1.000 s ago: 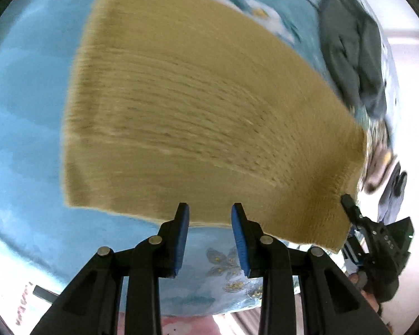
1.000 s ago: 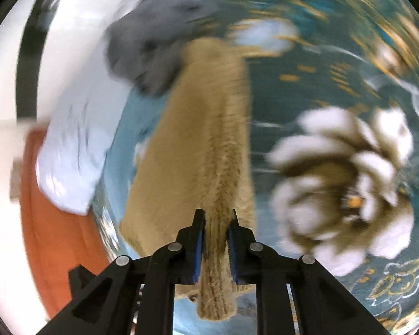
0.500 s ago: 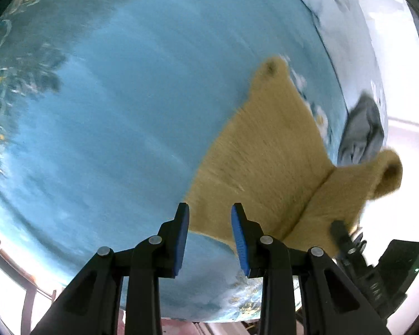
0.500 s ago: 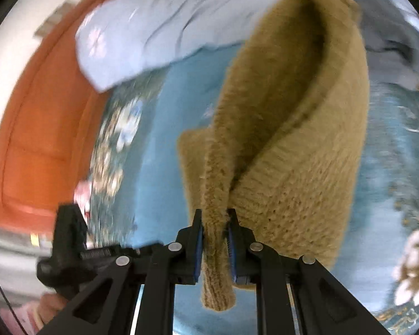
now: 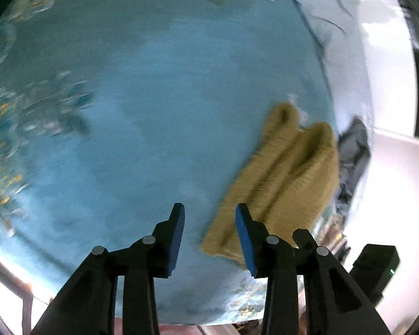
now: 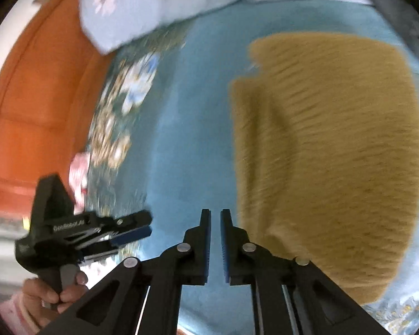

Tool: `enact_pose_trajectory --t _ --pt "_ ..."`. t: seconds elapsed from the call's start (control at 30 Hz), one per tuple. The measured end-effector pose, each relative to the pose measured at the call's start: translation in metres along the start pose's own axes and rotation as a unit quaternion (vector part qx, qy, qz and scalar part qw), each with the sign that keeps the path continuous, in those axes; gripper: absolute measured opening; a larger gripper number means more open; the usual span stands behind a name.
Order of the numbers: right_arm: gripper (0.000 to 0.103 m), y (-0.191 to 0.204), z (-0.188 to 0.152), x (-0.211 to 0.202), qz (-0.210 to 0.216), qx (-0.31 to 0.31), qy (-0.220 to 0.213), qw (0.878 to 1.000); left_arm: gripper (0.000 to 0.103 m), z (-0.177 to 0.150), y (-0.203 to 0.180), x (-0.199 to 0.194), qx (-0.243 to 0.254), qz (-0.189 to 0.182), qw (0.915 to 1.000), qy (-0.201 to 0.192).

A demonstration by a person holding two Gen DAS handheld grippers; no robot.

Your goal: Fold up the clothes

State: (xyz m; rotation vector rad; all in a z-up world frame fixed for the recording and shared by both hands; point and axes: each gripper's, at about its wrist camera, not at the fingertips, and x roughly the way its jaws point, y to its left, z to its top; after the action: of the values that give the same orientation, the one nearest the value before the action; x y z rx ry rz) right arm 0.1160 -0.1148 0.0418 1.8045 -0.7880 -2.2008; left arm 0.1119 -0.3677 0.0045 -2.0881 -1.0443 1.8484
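A mustard-yellow knitted garment [image 6: 329, 150] lies folded over on the blue flowered bedspread [image 6: 181, 128]. In the left wrist view it [image 5: 282, 184] lies to the right, bunched in ridges. My right gripper [image 6: 215, 220] hangs just left of the garment's near edge, its jaws a narrow gap apart with nothing between them. My left gripper [image 5: 209, 215] is open and empty over bare bedspread [image 5: 153, 111], left of the garment. It also shows in the right wrist view [image 6: 131, 229] at lower left, held by a hand.
A dark grey garment [image 5: 353, 150] lies beyond the yellow one near the bed's edge. A pale blue quilt [image 6: 159, 0] is heaped at the far side. An orange wooden door [image 6: 36, 89] stands past the bed on the left.
My right gripper has let go of the yellow garment, which now lies folded over on the bed. My left gripper has swung further left, away from the garment.
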Motion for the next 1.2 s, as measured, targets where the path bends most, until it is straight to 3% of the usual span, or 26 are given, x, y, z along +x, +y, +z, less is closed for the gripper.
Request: enact_pose_trajectory --t 0.07,0.13,0.2,0.33,0.53,0.63,0.73,0.8,0.87,0.97,1.1,1.2 --pt "0.01 -0.03 -0.001 -0.021 -0.014 0.044 -0.023 0.999 0.053 0.003 -0.02 0.023 0.032 -0.013 0.9993 0.017" --pt "0.01 -0.056 -0.004 -0.035 -0.03 0.081 -0.035 0.996 0.054 0.0 -0.04 0.045 0.068 -0.024 0.9965 0.042" --pt "0.01 -0.076 -0.009 -0.044 -0.047 0.109 -0.043 0.992 0.064 -0.011 -0.054 0.061 0.095 -0.027 0.9928 0.067" --pt "0.01 -0.104 -0.035 -0.056 -0.068 0.152 -0.046 0.985 0.064 -0.023 -0.07 0.093 0.128 -0.015 0.9866 0.101" --pt "0.01 -0.131 -0.069 -0.063 -0.062 0.215 -0.054 0.973 0.064 -0.038 -0.08 0.113 0.143 -0.018 0.9816 0.125" --pt "0.01 -0.14 -0.077 -0.066 -0.06 0.232 -0.056 0.969 0.061 -0.04 -0.085 0.118 0.151 -0.006 0.9803 0.128" --pt "0.01 -0.144 -0.08 -0.068 -0.058 0.241 -0.059 0.967 0.053 -0.036 -0.082 0.121 0.122 0.001 0.9854 0.119" --pt "0.01 -0.144 -0.08 -0.069 -0.058 0.24 -0.058 0.967 0.028 -0.036 -0.083 0.123 0.118 0.015 0.9865 0.113" --pt "0.01 -0.144 -0.08 -0.071 -0.058 0.24 -0.058 0.967 0.023 -0.041 -0.09 0.12 0.132 0.017 0.9856 0.104" --pt "0.01 -0.143 -0.08 -0.075 -0.054 0.24 -0.058 0.968 0.02 -0.052 -0.099 0.101 0.16 0.002 0.9841 0.076" --pt "0.01 -0.138 -0.074 -0.078 -0.046 0.229 -0.061 0.97 0.02 -0.064 -0.094 0.056 0.161 -0.037 0.9859 0.028" --pt "0.01 -0.134 -0.071 -0.078 -0.032 0.215 -0.061 0.974 0.02 -0.065 -0.061 0.045 0.134 -0.015 0.9907 0.019"
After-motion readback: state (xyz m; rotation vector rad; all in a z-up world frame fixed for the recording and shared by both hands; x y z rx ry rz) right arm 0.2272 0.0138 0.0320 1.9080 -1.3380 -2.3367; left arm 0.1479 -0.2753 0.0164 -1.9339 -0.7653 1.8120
